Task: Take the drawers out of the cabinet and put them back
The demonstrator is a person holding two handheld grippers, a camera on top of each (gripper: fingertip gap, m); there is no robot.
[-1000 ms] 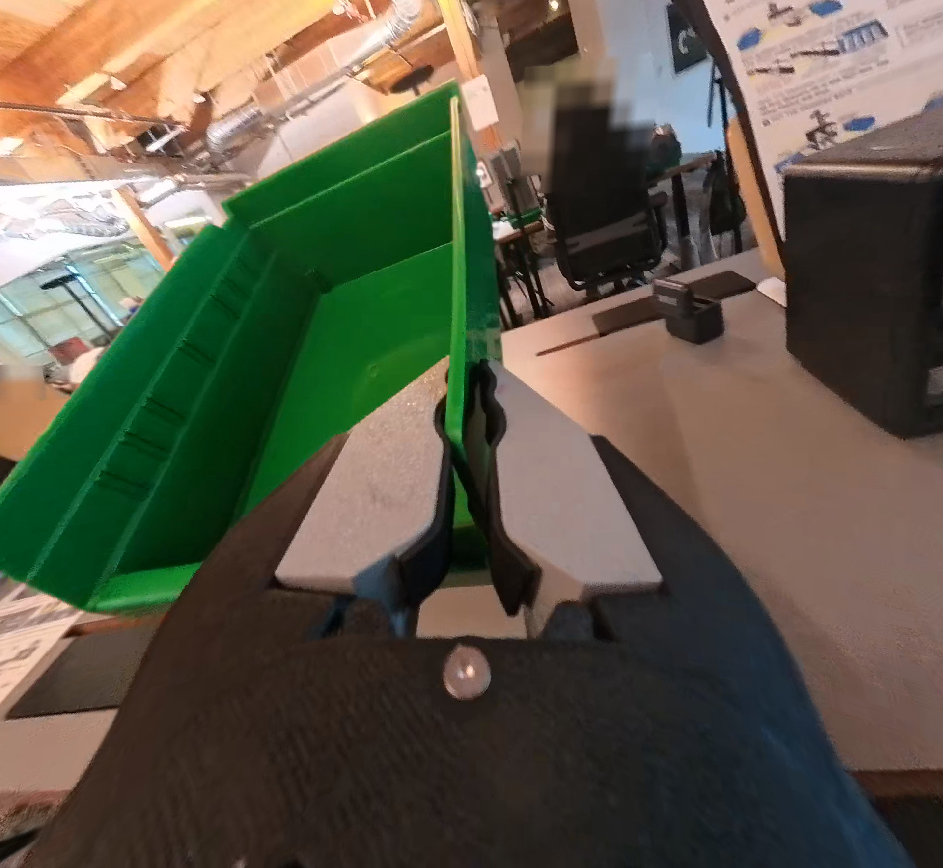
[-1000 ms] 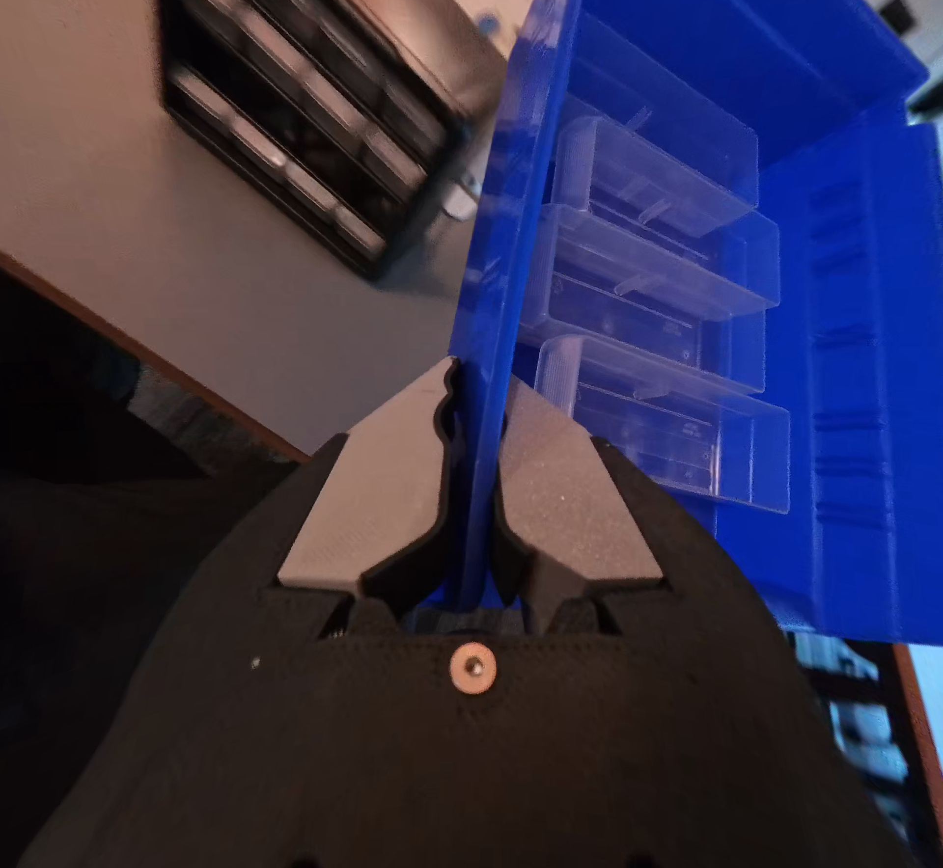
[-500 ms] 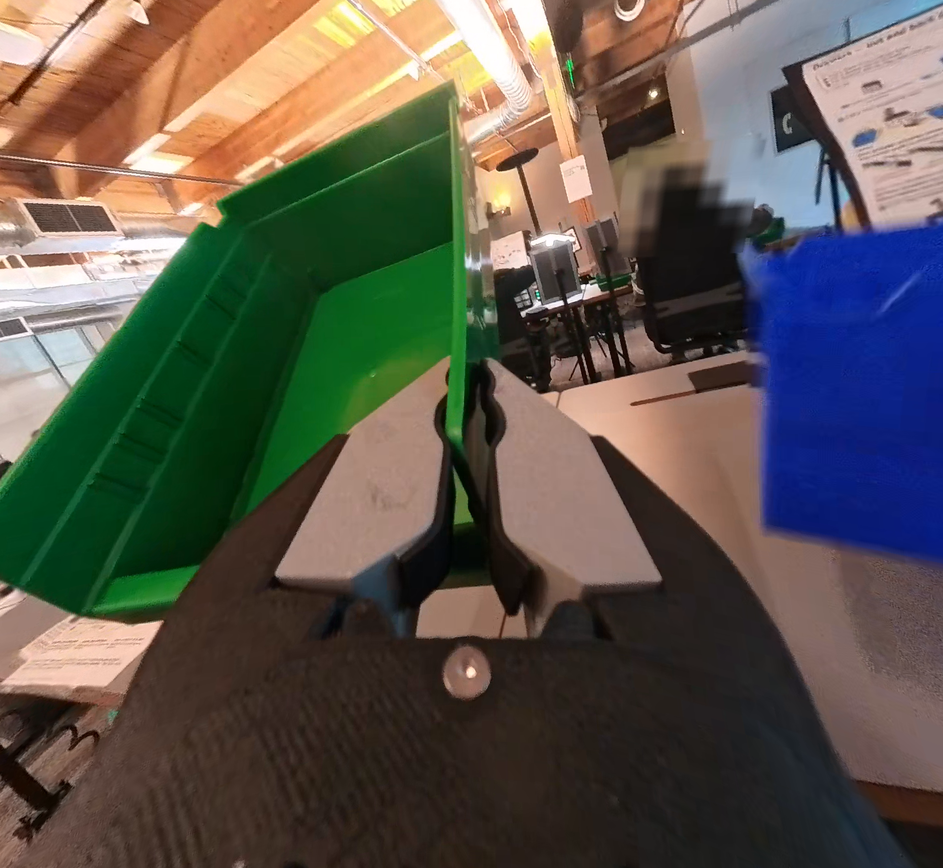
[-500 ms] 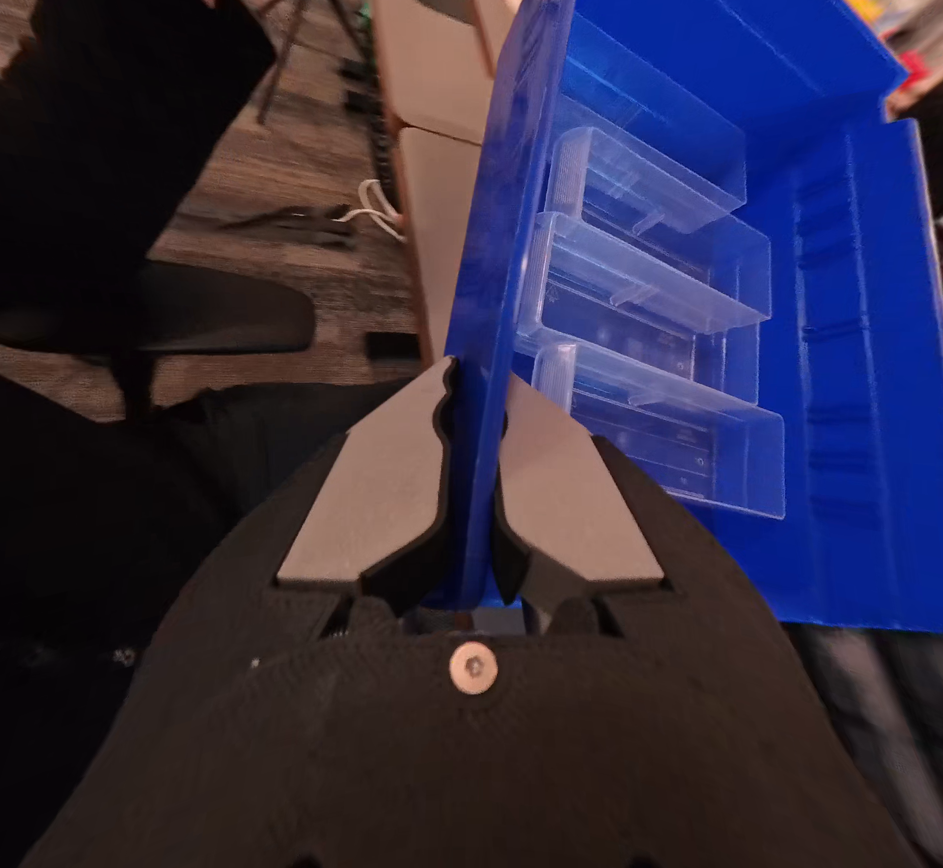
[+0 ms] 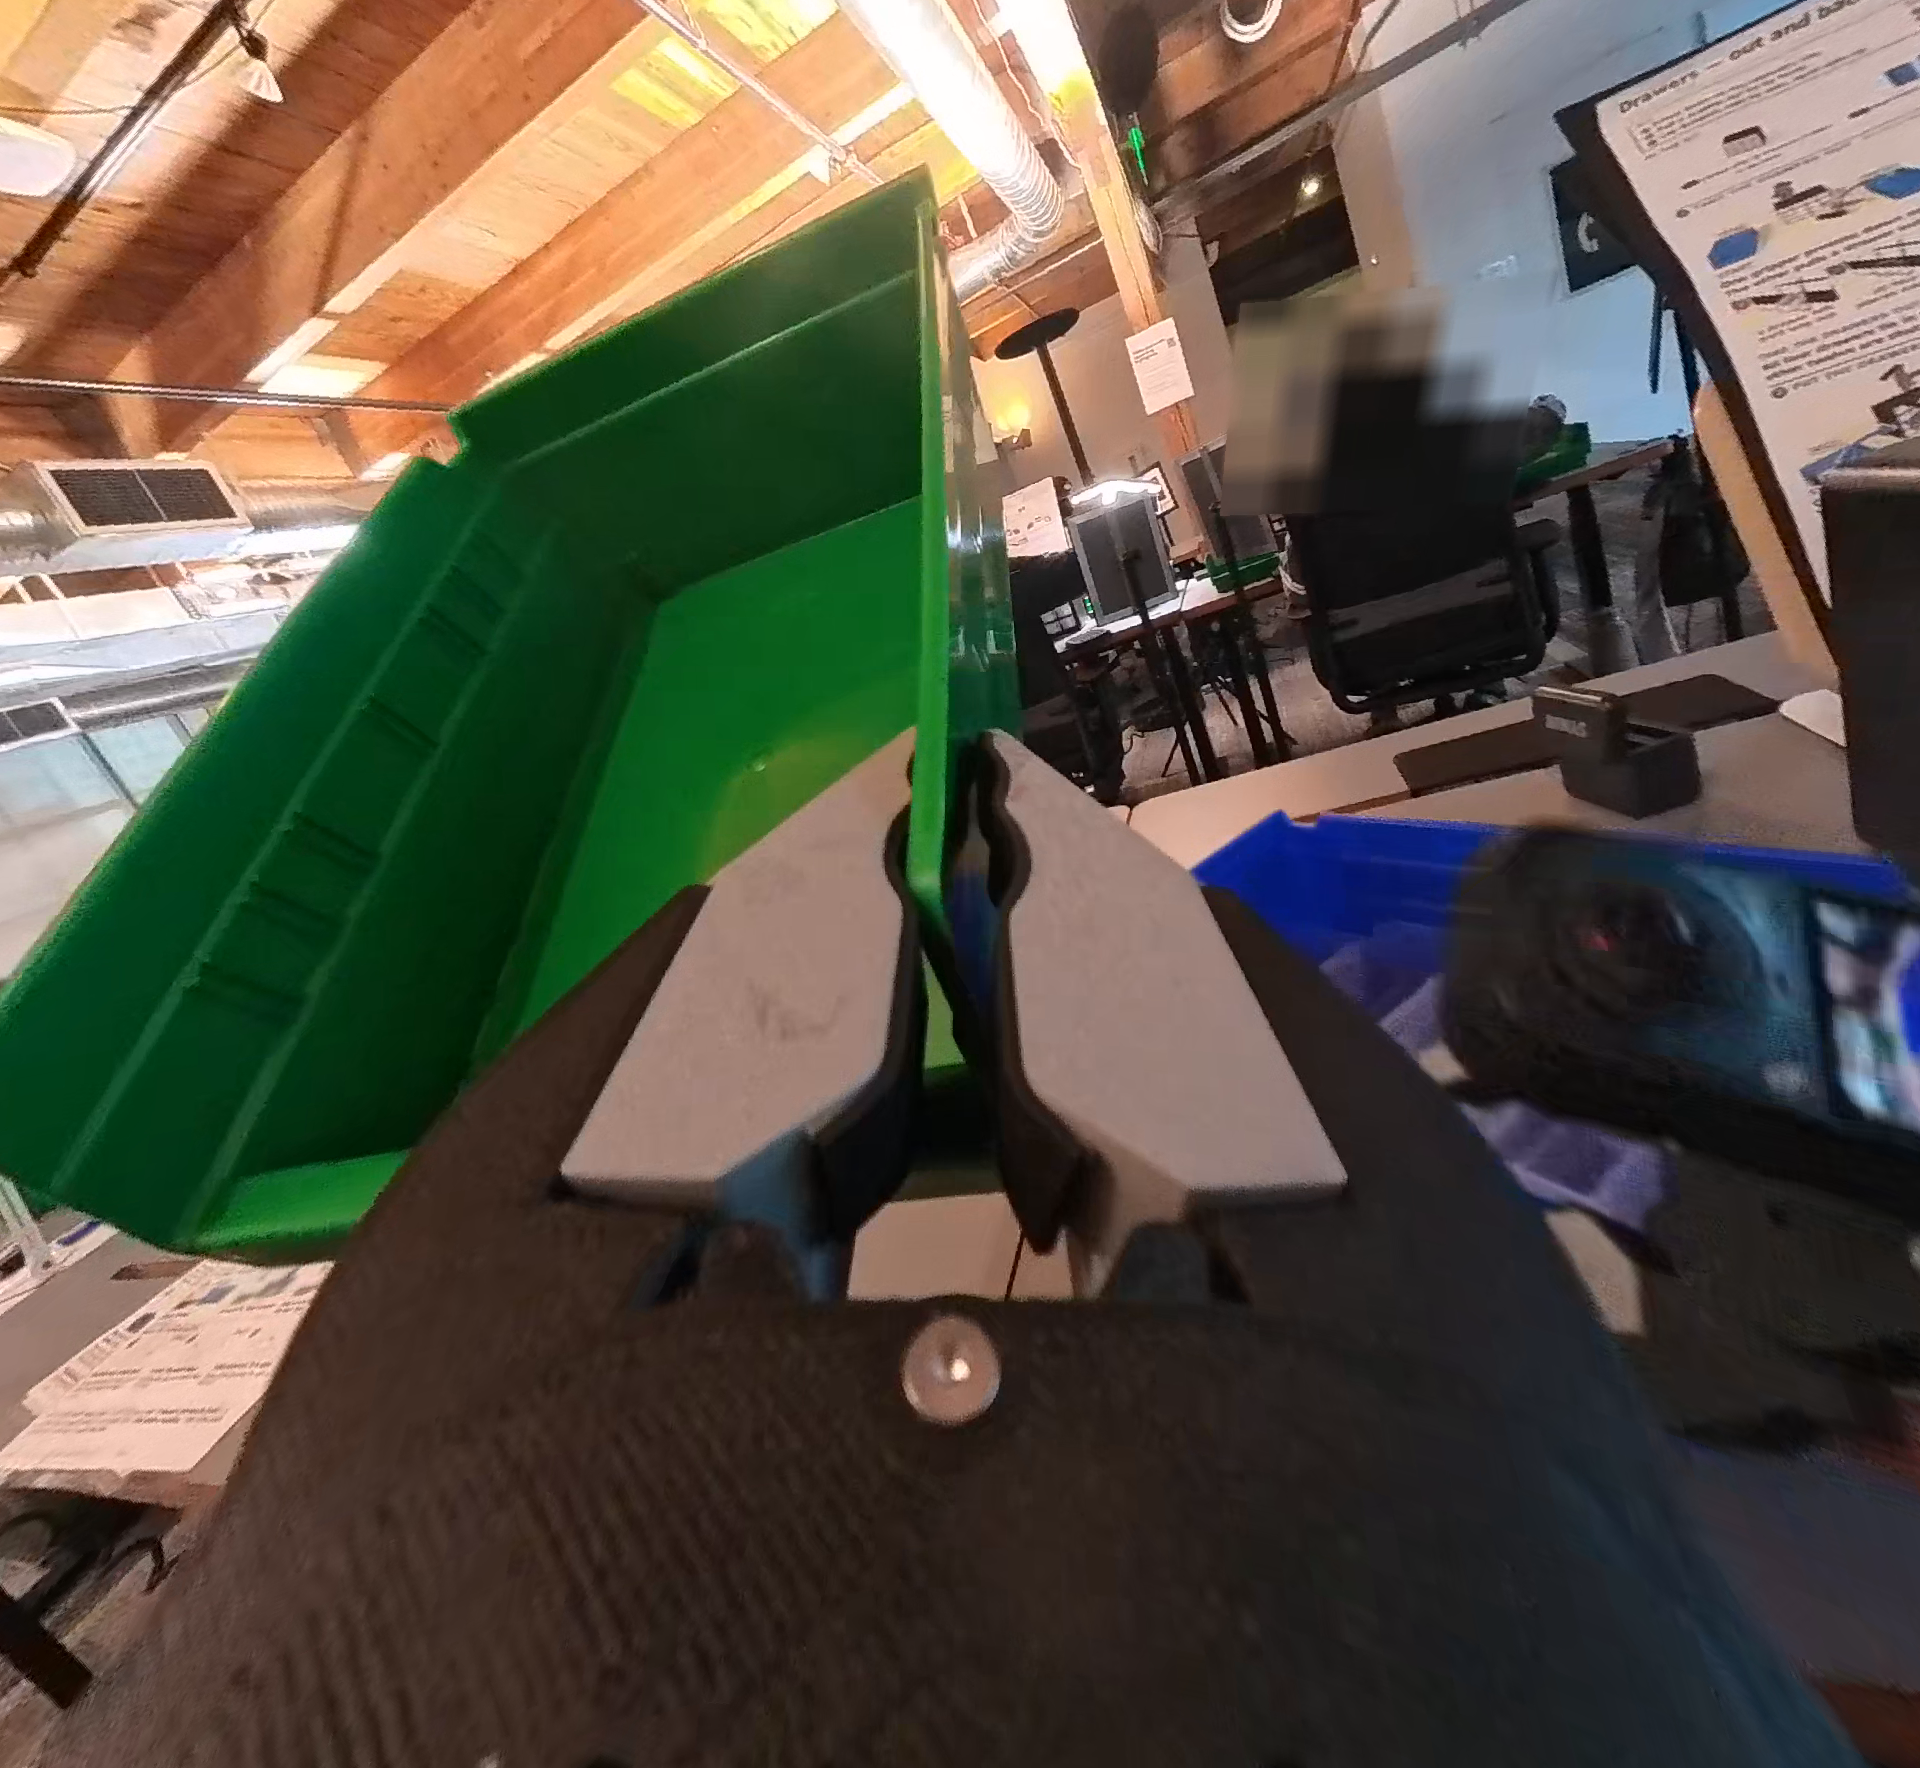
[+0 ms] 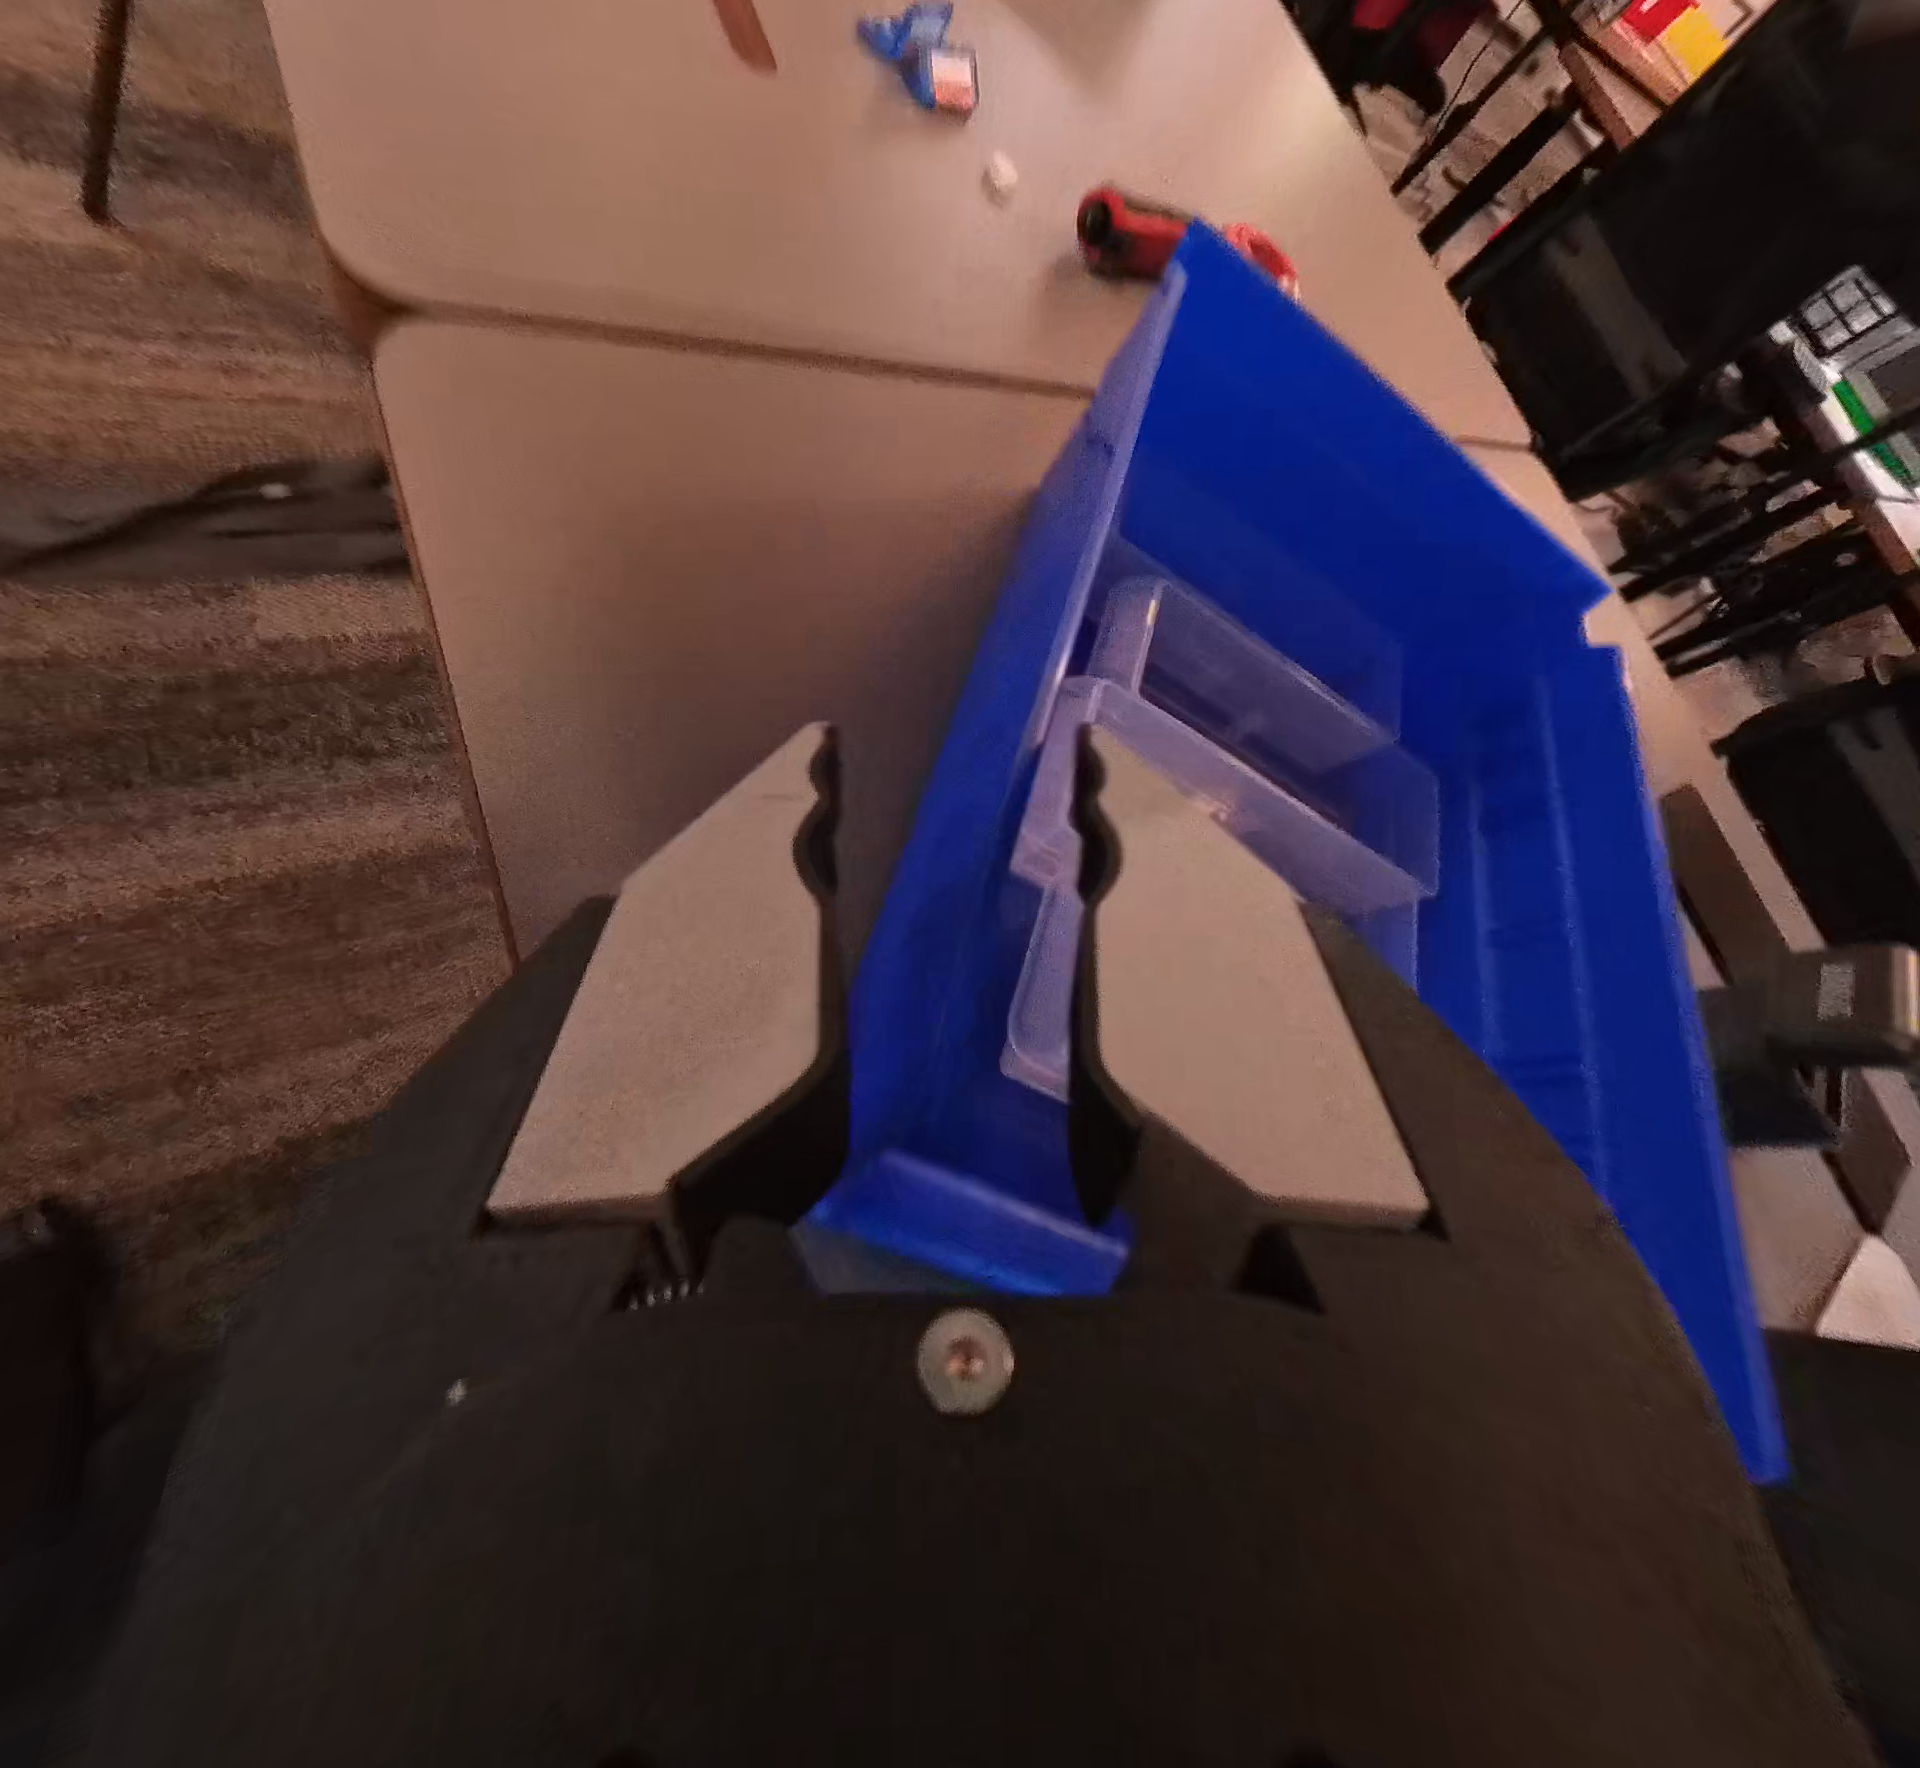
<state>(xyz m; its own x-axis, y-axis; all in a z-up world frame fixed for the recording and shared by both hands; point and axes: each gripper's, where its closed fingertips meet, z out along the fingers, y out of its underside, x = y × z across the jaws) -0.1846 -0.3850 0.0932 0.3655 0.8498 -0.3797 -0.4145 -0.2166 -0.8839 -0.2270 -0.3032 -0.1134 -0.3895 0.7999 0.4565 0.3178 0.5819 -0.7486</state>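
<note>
My left gripper [image 5: 951, 747] is shut on the right wall of an empty green bin [image 5: 623, 731] and holds it tilted up in the air. My right gripper [image 6: 954, 736] is open, with its fingers on either side of the left wall of a blue bin [image 6: 1351, 471]. The blue bin rests on the grey table [image 6: 675, 523] and holds clear plastic drawers [image 6: 1268, 783]. In the left wrist view the blue bin [image 5: 1351, 877] lies low on the right, with the right gripper's camera body [image 5: 1662, 970] over it. A corner of the black cabinet [image 5: 1881, 658] shows at the right edge.
A small black block [image 5: 1621, 752] and a leaning poster board [image 5: 1766, 212] stand on the table beyond the blue bin. A red item [image 6: 1127, 232] and a blue item [image 6: 920, 51] lie on the far table. A black office chair [image 5: 1423, 596] stands behind.
My right gripper has opened and let go of the blue bin's wall; the bin has come down onto the table. My left gripper still grips the green bin, which has tilted up.
</note>
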